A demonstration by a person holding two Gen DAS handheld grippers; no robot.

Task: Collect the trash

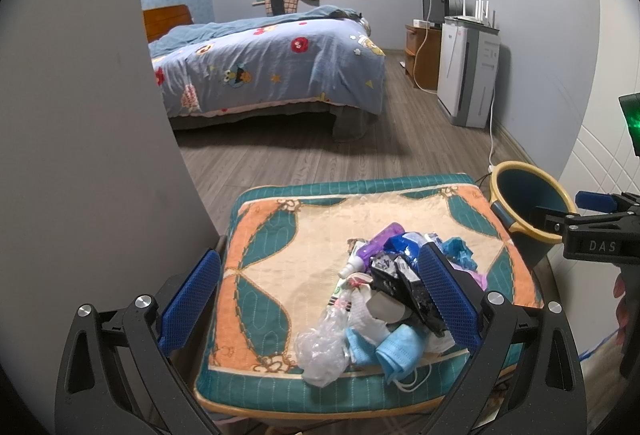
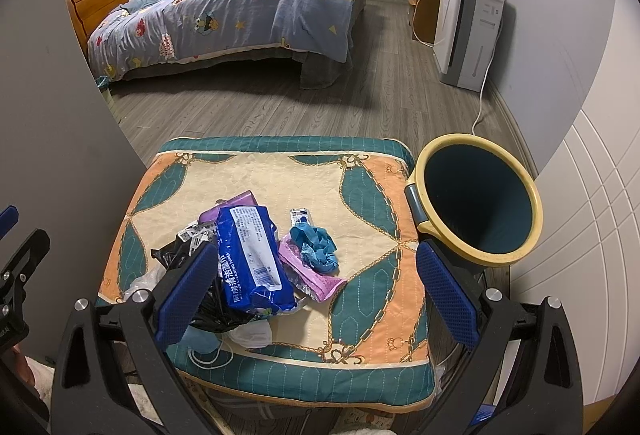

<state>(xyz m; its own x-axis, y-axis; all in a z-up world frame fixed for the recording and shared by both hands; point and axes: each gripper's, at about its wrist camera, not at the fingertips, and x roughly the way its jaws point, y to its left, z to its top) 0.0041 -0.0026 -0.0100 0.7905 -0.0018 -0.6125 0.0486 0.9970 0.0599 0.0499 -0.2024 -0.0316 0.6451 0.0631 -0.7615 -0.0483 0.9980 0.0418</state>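
- On the cushion (image 2: 372,179), a quilted teal, orange and cream one, the trash pile (image 2: 248,259) lay heaped toward its near left part, as seen from my right wrist
- From my left wrist, that same pile sat low and right of centre, and my left gripper (image 1: 320,295) had its fingers spread wide; the right-hand pad (image 1: 446,299) stood in front of the black wrapper (image 1: 404,287), though I could not tell whether it touched it
- My right gripper (image 2: 316,295) was likewise released and gripped nothing; its left pad (image 2: 188,291) overlapped the black bag (image 2: 216,309), while its right pad stood near the bin (image 2: 480,199)
- Between my right fingers lay the blue wipes packet (image 2: 252,259), its long axis running roughly away from me, near the line of the fingers
- Just right of the packet sat the pink wrapper (image 2: 308,271) with a crumpled blue glove (image 2: 316,243) on it, both within the open span
- The bin, yellow-rimmed and dark inside, stood beside the cushion's right edge, mouth tilted toward the camera and, as far as I could see, empty
- Judgement: my right hand was the nearer to both the packet and the bin; a small shift left to centre on the packet, then a carry to the right, would serve
- The blue face mask (image 1: 394,353) and clear plastic (image 1: 320,347) lay at the near edge, closer to my left fingers
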